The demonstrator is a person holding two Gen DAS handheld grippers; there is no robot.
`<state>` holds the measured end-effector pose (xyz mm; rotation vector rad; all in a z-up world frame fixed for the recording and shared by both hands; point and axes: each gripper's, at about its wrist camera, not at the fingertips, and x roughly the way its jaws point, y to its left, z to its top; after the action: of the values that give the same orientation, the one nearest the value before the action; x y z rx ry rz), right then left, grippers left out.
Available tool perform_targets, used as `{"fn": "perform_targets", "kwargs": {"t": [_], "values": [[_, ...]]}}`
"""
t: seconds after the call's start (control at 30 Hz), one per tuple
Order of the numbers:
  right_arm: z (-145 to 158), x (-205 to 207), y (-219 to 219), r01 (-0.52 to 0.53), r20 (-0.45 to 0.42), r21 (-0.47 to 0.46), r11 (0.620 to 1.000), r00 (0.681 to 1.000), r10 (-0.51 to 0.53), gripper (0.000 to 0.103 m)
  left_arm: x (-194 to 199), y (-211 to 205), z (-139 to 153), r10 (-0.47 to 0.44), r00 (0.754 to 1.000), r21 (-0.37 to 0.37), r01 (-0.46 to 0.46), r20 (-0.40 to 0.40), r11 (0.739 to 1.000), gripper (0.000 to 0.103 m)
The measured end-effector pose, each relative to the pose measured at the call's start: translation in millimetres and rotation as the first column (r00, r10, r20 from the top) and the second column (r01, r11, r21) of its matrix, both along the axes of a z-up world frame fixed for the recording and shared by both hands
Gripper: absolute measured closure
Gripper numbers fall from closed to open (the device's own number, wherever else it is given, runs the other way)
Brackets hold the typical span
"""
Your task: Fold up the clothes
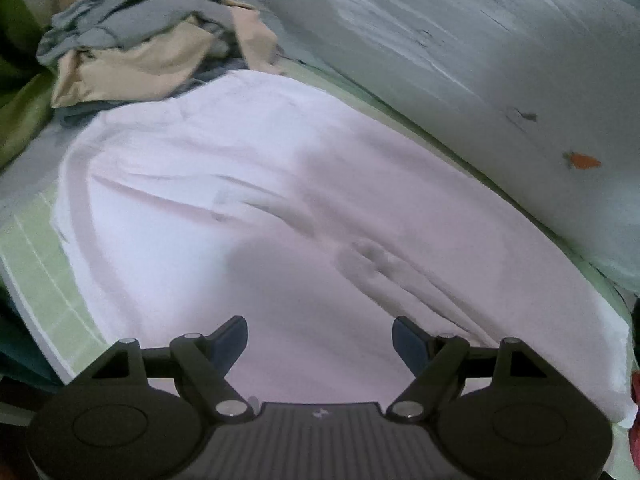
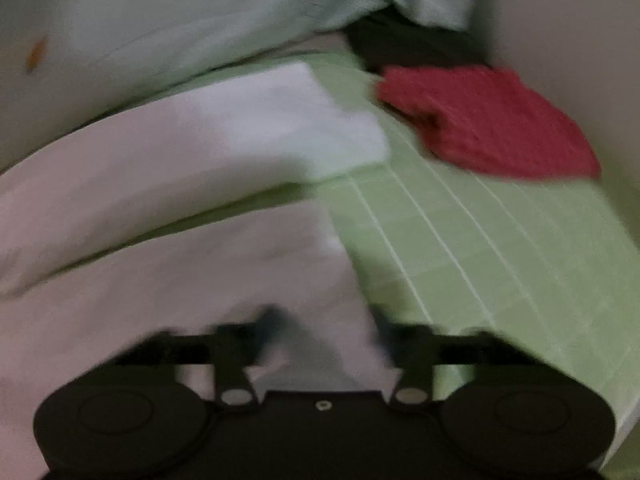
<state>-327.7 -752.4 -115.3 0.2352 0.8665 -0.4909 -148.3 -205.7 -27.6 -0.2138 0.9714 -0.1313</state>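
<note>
White garment lies spread flat across the green checked bed, with a heap of unfolded clothes at the far left and a red cloth at the far right. The left claw hovers spread wide and empty over its near middle. The right claw, blurred but apparently parted, sits at the right hem; best to pinch both layers squarely at the edge before folding.

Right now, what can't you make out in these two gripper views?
- Right wrist view: motion blur smears the right gripper; whether it pinches the white garment is unclear.
- Right wrist view: dark item behind the red cloth, too blurred to identify.
- Left wrist view: clothes pile, cut off by the edge.
</note>
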Motion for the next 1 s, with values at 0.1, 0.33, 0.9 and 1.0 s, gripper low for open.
{"fn": "perform_targets", "kwargs": {"t": [0.1, 0.33, 0.9, 1.0], "values": [[8, -10, -10, -0.003, 0.003, -0.068, 0.998, 1.000, 0.004, 0.102, -5, -22, -1, -0.021, 1.000, 0.008, 0.021, -0.004, 1.000, 0.023], [9, -43, -74, 0.187, 0.001, -0.013, 0.982, 0.982, -0.187, 0.099, -8, -58, -9, -0.067, 0.997, 0.042, 0.068, -0.030, 0.997, 0.023], [-5, 17, -11, -0.193, -0.005, -0.039, 0.980, 0.981, 0.193, 0.090, -4, -69, -9, -0.079, 0.996, 0.049, 0.082, -0.049, 0.995, 0.019], [1, 7, -32, -0.072, 0.021, -0.020, 0.997, 0.997, 0.072, 0.090, -7, -65, -10, -0.073, 0.996, 0.050, 0.075, -0.048, 0.996, 0.019]]}}
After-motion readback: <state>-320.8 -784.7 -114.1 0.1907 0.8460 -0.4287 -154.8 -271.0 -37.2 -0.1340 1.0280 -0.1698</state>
